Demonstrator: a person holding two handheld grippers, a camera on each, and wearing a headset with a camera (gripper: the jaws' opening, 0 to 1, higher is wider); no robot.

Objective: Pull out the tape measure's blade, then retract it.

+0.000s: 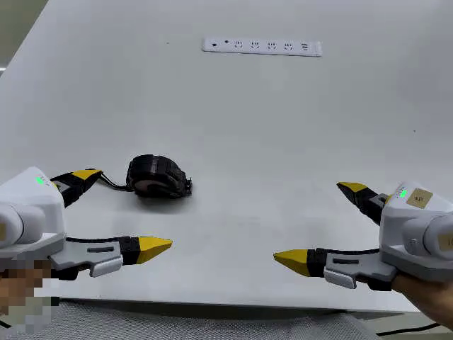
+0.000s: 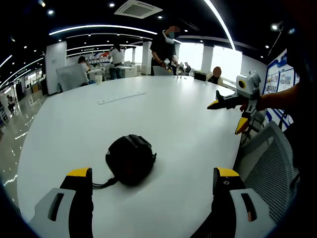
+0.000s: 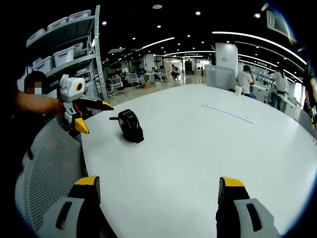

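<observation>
In the head view the tape measure point(image 1: 157, 177) lay on its side on the counter point(image 1: 248, 113), near the near edge and toward the left. The blade looked fully wound in. The left tongs point(image 1: 127, 210) stood wide open just beside it, holding nothing, with the far jaw close to the black wrist strap point(image 1: 110, 183). The right tongs point(image 1: 311, 222) were also open and empty, well apart at the right. A power strip point(image 1: 262, 47) lay near the far edge, out of the way.

In the left gripper view the case point(image 2: 130, 159) sat between the spread jaws and a little ahead, and the strap trailed toward one jaw. We judged the step in hand to be pinning the case. It would go best if we closed on the body squarely, kept off the strap, and left the blade's mouth free.

In the right gripper view the tape measure point(image 3: 130, 126) lay far ahead, near the counter's edge. We judged these tongs had to cross bare counter to pinch the blade's hook, which was too small to make out. A mesh chair point(image 3: 44, 163) stood against the near edge, and people worked well behind.
</observation>
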